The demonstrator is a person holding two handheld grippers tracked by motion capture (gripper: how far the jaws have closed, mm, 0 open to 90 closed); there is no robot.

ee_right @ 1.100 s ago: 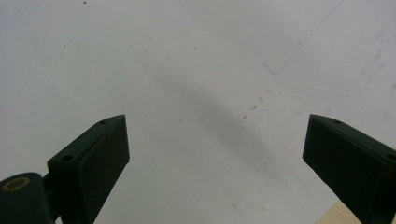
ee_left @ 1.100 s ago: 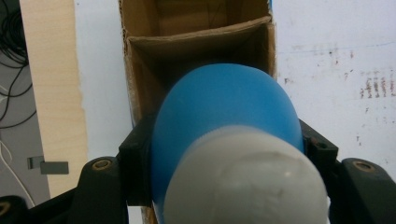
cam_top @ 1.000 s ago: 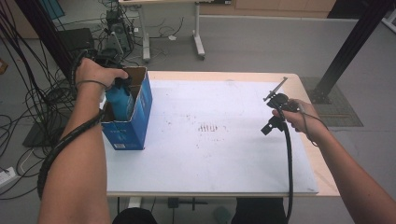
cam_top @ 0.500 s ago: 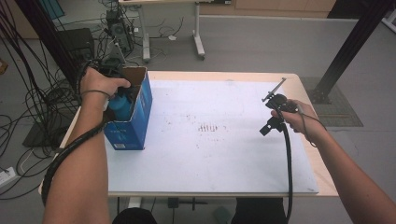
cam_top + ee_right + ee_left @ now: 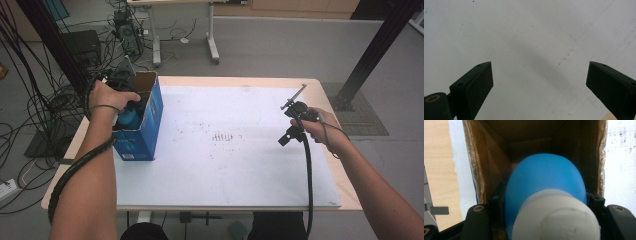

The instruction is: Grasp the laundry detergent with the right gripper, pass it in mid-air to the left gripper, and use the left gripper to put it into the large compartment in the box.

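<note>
An open-topped blue cardboard box (image 5: pixel 145 135) stands at the table's left edge. My left gripper (image 5: pixel 545 200) is shut on a blue bottle (image 5: pixel 544 182) with a white cap (image 5: pixel 556 220), and the bottle's far end points down into the box's brown inside (image 5: pixel 534 135). From above, the bottle (image 5: pixel 129 118) sits within the box mouth under the person's left hand (image 5: pixel 107 97). My right gripper (image 5: pixel 539 67) is open and holds nothing, its jaws wide apart over the white sheet (image 5: pixel 529 30). It hovers near the table's right side (image 5: pixel 292 125).
A white sheet (image 5: pixel 225 165) covers most of the wooden table (image 5: pixel 345 197), with dark smudges (image 5: pixel 222 136) near its middle. Cables and equipment (image 5: pixel 45 100) crowd the floor to the left. Another table's legs (image 5: pixel 212 45) stand beyond the far edge.
The left hand has sunk lower, carrying the blue bottle deeper into the box. The right gripper has stayed put, open.
</note>
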